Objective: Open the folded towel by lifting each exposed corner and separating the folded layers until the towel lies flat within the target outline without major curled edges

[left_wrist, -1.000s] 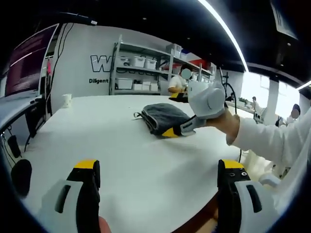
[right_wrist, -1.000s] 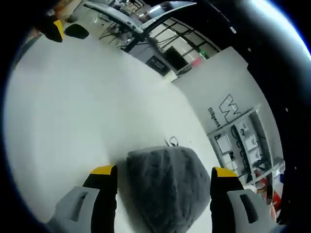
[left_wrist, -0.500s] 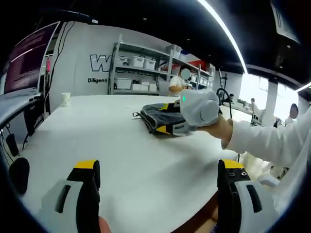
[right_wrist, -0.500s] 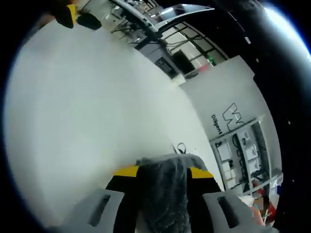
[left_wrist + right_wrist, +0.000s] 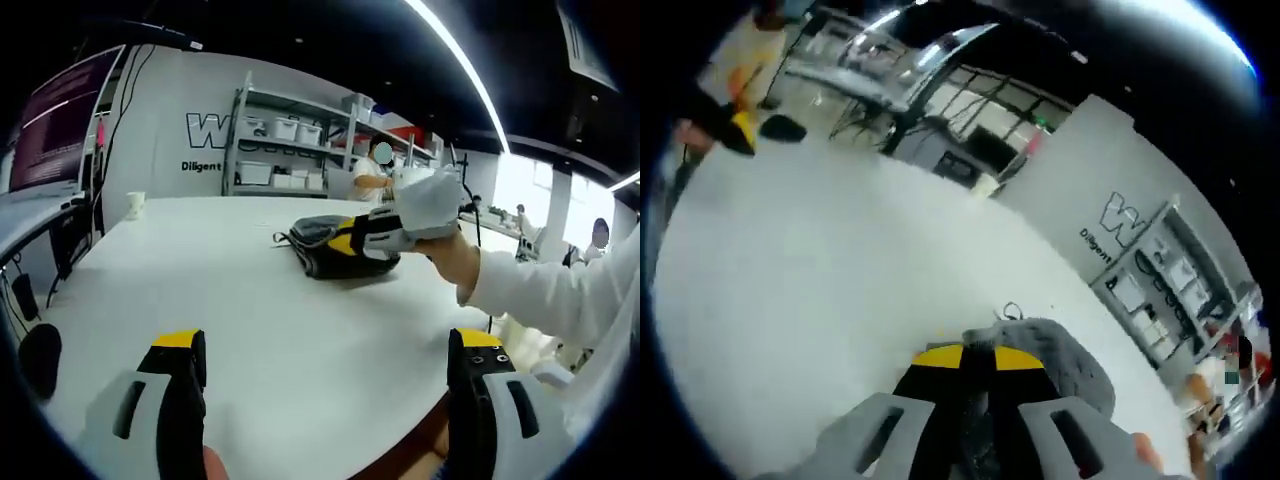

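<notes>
Left gripper view: our left gripper (image 5: pixel 325 385) hangs over the near edge of the white table (image 5: pixel 200 290), jaws wide apart and empty. One folded grey towel (image 5: pixel 325 240) lies toward the far right edge — the right gripper (image 5: pixel 372 240) is clamped on its near side.

Right gripper view: the right gripper (image 5: pixel 978 362) has its jaws together on a towel (image 5: pixel 1060 355) layer. We judge the lift should go slow and upward, peeling one layer only. Count: one towel, two grippers.
</notes>
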